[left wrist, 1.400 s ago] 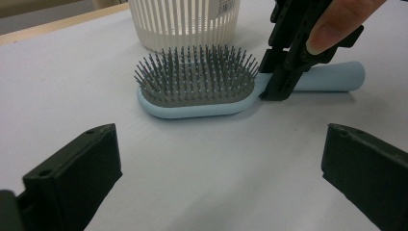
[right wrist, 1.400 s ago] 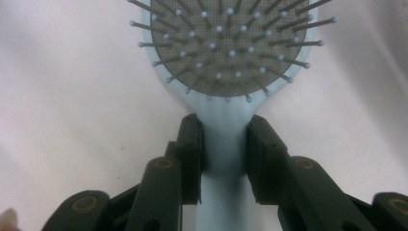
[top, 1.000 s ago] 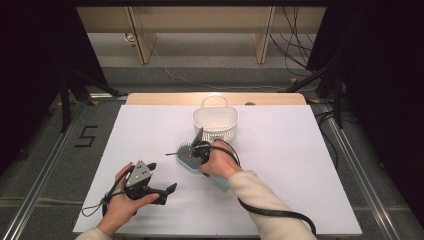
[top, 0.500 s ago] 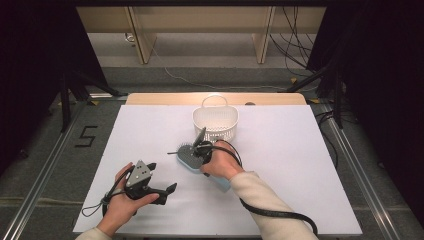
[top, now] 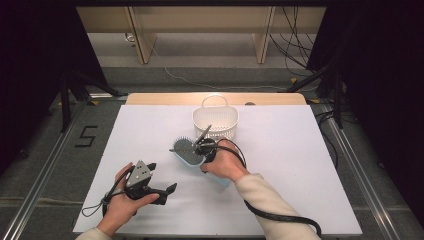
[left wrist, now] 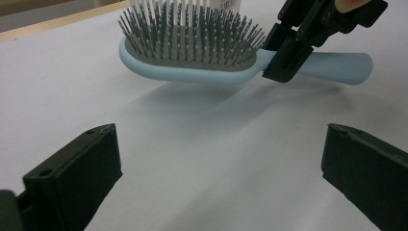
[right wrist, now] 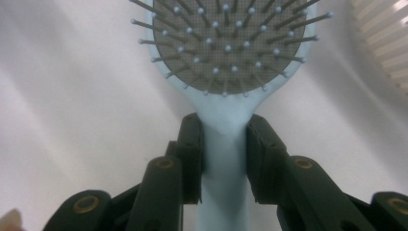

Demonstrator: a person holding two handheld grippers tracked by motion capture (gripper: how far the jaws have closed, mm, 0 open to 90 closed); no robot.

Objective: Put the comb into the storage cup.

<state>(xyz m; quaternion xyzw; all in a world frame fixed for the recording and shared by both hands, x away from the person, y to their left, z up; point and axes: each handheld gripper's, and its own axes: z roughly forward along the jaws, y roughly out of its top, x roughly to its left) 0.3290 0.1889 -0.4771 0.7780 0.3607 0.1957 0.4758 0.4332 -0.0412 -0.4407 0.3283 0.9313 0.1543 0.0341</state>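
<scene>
A light blue hairbrush [top: 185, 149] with a grey bristle pad is held just in front of the white basket [top: 216, 116]. My right gripper [top: 202, 147] is shut on the brush's neck where the handle meets the head [right wrist: 226, 48]. In the left gripper view the brush [left wrist: 192, 60] hangs a little above the table, bristles up, with a shadow beneath it. My left gripper [top: 162, 177] rests at the front left in the person's hand, its jaws wide open [left wrist: 221, 163] with nothing between them and pointed at the brush.
The white table mat [top: 300, 165] spreads wide to the right and left of the hands. The basket's ribbed wall [right wrist: 385, 43] stands close to the right of the brush head. Cables trail from both grippers toward the front edge.
The right hand has shifted only slightly with the brush in its grip, keeping the head near the basket. The left hand and its gripper have stayed put.
</scene>
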